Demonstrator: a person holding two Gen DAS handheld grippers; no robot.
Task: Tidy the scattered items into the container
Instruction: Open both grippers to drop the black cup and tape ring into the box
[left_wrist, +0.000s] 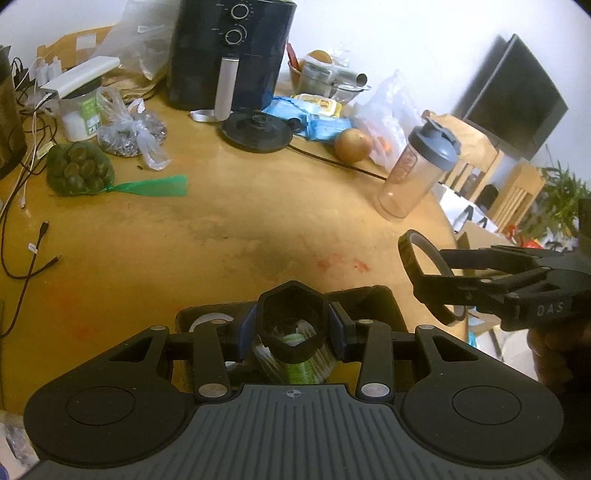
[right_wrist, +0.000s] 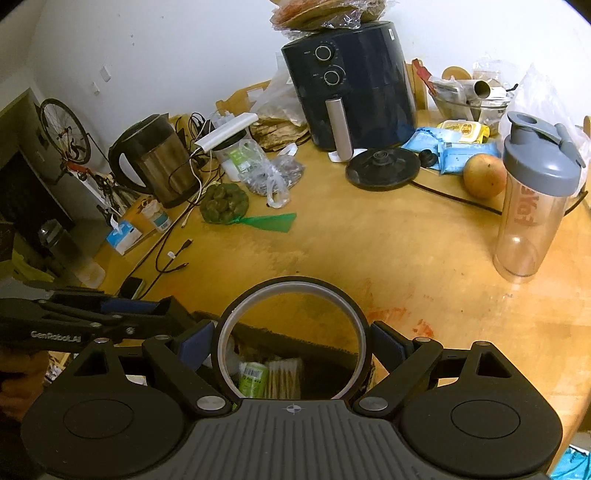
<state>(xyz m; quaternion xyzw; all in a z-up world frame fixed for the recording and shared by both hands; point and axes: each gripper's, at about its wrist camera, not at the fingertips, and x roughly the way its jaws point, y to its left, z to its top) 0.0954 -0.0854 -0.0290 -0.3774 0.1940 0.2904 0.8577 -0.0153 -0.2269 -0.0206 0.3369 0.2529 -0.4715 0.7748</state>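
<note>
At lower centre of both views, the left gripper (left_wrist: 293, 326) fingers clasp a black hexagonal piece (left_wrist: 291, 317) and the right gripper (right_wrist: 293, 339) fingers clasp a black ring (right_wrist: 291, 288), both above the dark container (left_wrist: 376, 299) on the worktop (left_wrist: 258, 221).

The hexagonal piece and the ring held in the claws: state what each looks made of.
Hexagonal piece in the left claw: matte black, thick-walled, probably plastic or rubber; no glint, with a clear lens-like window at its base. Ring in the right claw: black outer band, likely rubber or plastic, with a smooth pale grey inner lining that could be metal or plastic.
</note>
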